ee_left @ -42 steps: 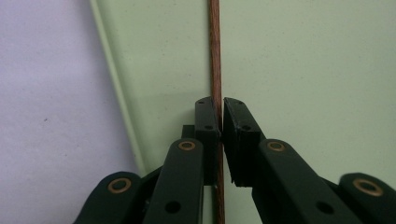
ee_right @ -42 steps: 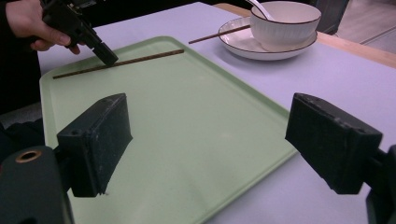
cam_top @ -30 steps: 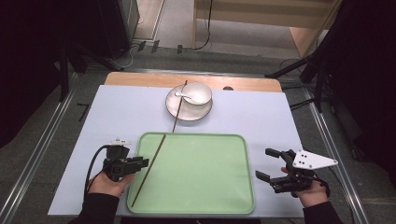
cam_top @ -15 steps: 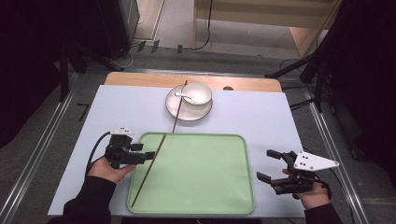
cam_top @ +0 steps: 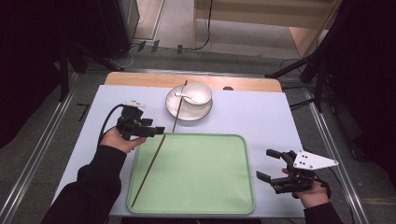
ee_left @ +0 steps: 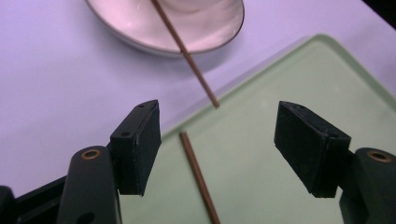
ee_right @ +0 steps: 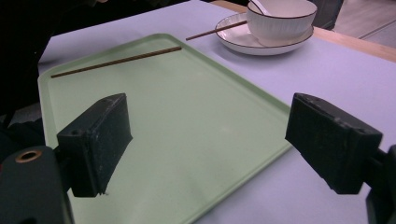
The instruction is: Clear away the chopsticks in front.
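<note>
Since a second ago, my left tool (cam_top: 156, 130) moves toward the surface's far edge, jaws apart over one chopstick (cam_top: 148, 170) on the green tray (cam_top: 205, 186); a second chopstick (cam_top: 179, 107) leans on the one plate (cam_top: 187, 113). My right tool (cam_top: 267, 164) hangs open near the right edge.

One mark to read, and it sits on the floor, not the table.

There it is in the high view: a dark "7"-like mark (cam_top: 83, 111) on the grey floor, just left of the table's (cam_top: 289, 121) lavender top, beside the metal rail. Whether it is a true numeral or just tape laid in that shape, I cannot tell. No brand, label or number can be made out anywhere else; the grey plate (cam_top: 314, 160) on the right gripper (cam_top: 268, 164) carries small dots, not letters, and both gripper views offer no lettering at all.
</note>
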`<state>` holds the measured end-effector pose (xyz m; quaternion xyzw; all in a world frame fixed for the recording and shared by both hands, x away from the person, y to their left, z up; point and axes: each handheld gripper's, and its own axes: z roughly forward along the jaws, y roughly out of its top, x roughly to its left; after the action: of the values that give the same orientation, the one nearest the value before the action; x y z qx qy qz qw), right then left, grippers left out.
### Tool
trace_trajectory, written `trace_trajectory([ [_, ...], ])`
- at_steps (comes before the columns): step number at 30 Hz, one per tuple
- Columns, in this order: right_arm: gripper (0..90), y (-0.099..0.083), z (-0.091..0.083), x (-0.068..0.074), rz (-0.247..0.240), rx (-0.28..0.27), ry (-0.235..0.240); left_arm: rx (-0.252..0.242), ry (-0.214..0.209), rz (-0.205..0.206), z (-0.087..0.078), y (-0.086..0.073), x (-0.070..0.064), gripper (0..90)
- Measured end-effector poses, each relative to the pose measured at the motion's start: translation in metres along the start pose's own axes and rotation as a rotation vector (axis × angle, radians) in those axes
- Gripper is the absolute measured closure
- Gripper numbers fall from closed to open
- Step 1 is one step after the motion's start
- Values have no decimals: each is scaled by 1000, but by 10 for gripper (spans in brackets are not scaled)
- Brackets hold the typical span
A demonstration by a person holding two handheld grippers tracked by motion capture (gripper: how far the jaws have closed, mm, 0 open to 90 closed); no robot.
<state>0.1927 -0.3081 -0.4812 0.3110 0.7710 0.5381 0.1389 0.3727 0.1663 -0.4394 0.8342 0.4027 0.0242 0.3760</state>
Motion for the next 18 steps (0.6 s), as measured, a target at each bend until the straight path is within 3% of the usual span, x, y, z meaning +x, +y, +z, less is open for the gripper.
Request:
trace_trajectory([
  [18, 148, 1, 0, 0, -2, -3, 3, 65, 52, 19, 62, 67, 22, 311],
])
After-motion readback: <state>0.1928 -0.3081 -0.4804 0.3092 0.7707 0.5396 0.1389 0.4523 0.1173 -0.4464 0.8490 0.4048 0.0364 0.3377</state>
